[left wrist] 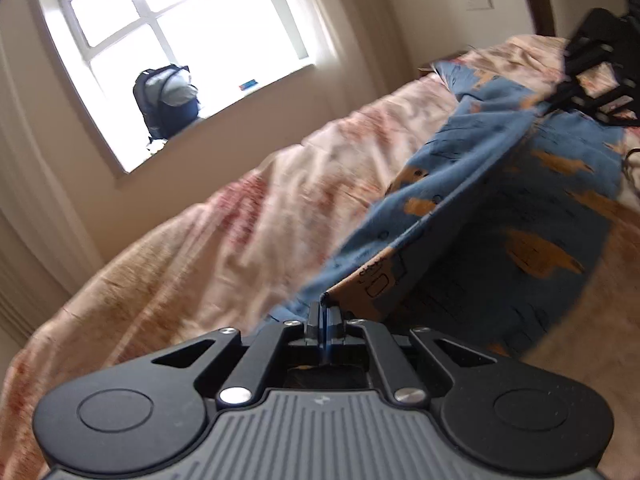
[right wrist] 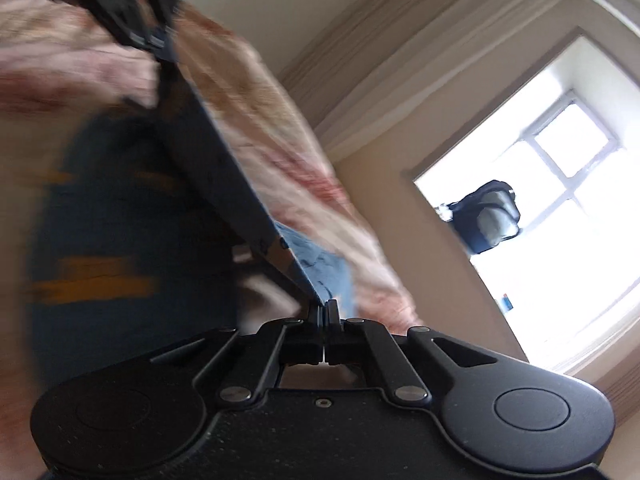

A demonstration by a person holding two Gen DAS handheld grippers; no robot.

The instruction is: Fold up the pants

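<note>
Both tongs clamp pants point(left wrist: 460, 184) edge | L tongs point(left wrist: 325, 304), R tongs point(right wrist: 325, 307) | taut over bedspread point(left wrist: 240, 220)

Bedspread point(left wrist: 224, 216) in pale pink and cream with faded reddish patches, rumpled, spread across the bed and blurred in the right wrist view point(right wrist: 280, 148). Behind it a cream wall with a deep-set window point(left wrist: 180, 20), white-barred and glaring bright, and on the sill a dark blue backpack point(left wrist: 168, 100) with a grey front panel, upright near the glass, seen also from the right wrist point(right wrist: 486, 216). Further along the sill a small flat blue-and-red item point(left wrist: 247, 85), too small to identify; on the wall beyond the bed a pale rectangular plate point(left wrist: 478, 1).
</note>
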